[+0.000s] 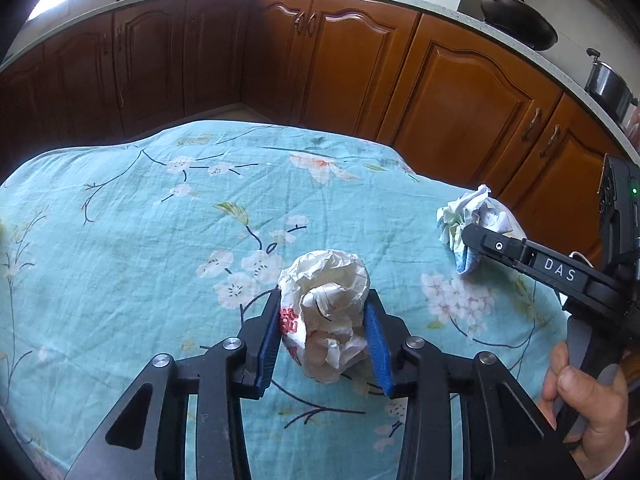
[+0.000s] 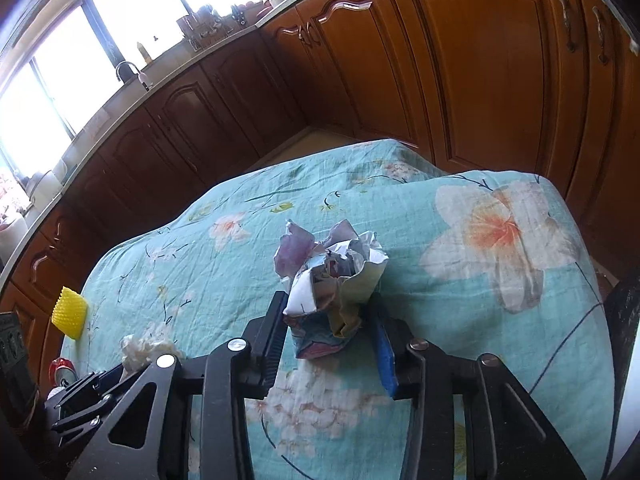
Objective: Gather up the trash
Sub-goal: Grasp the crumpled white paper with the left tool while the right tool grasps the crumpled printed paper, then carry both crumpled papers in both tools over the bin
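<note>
My left gripper (image 1: 325,322) is shut on a crumpled white paper ball with red print (image 1: 326,312), its blue pads pressing both sides, just above the floral tablecloth (image 1: 140,240). My right gripper (image 2: 329,316) is shut on a crumpled printed paper wad (image 2: 328,288) over the same cloth (image 2: 460,320). In the left wrist view the right gripper (image 1: 470,236) reaches in from the right, clamped on that printed wad (image 1: 466,220). In the right wrist view the white ball (image 2: 146,350) and the left gripper's body show at the lower left.
Wooden kitchen cabinets (image 1: 360,72) run close behind the table. A yellow spiky object (image 2: 70,312) and a red can (image 2: 62,370) sit at the table's left edge. A black pan (image 1: 516,20) and a pot (image 1: 610,84) stand on the counter.
</note>
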